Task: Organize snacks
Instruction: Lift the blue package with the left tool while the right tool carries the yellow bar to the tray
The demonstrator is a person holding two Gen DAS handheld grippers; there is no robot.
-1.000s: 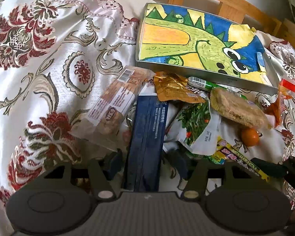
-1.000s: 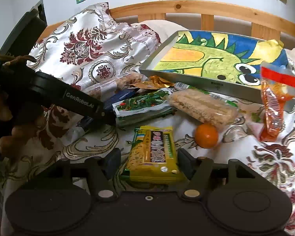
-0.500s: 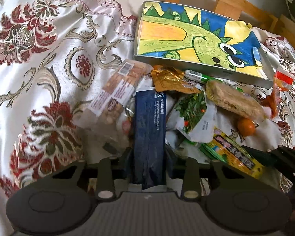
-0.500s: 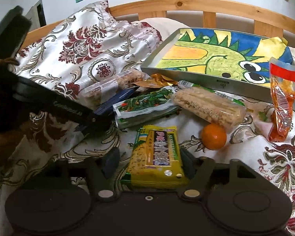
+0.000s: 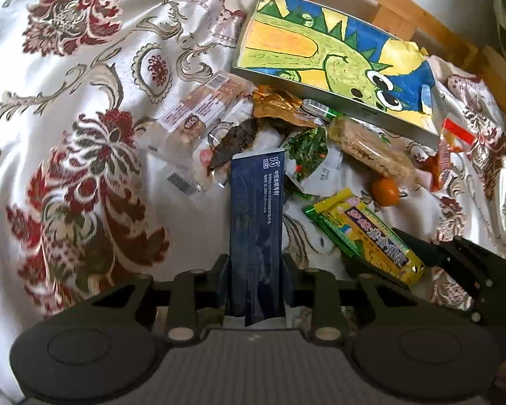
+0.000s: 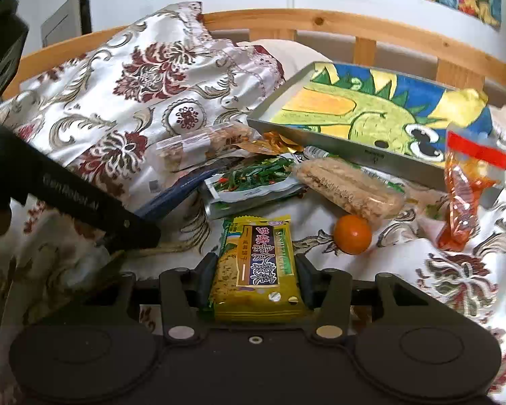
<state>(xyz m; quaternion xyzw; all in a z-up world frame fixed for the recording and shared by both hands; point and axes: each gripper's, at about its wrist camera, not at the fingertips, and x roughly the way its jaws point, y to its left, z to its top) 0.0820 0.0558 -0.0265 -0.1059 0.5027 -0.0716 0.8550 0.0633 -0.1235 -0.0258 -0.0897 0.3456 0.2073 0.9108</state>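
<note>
My left gripper [image 5: 255,271] is shut on the near end of a long dark blue packet [image 5: 255,216], which sticks out forward above the bedspread. A yellow snack packet [image 6: 258,266] lies on the bed between the fingers of my right gripper [image 6: 255,275]. Its jaws are closing, and the pads touch the packet's two long edges. The left wrist view shows the same yellow packet [image 5: 364,233] at the right. A tray lined with a dinosaur drawing [image 6: 340,150] sits tilted at the back.
Loose snacks lie in front of the tray: a green vegetable packet [image 6: 253,179], a clear cracker pack [image 6: 350,189], a tangerine [image 6: 352,234], an orange-red bag [image 6: 465,185] and a clear biscuit pack [image 5: 199,114]. A wooden bed rail [image 6: 354,23] runs behind.
The left fingers shut on the blue packet, and its far end came out from among the other snacks. The right fingers drew in against the yellow packet.
</note>
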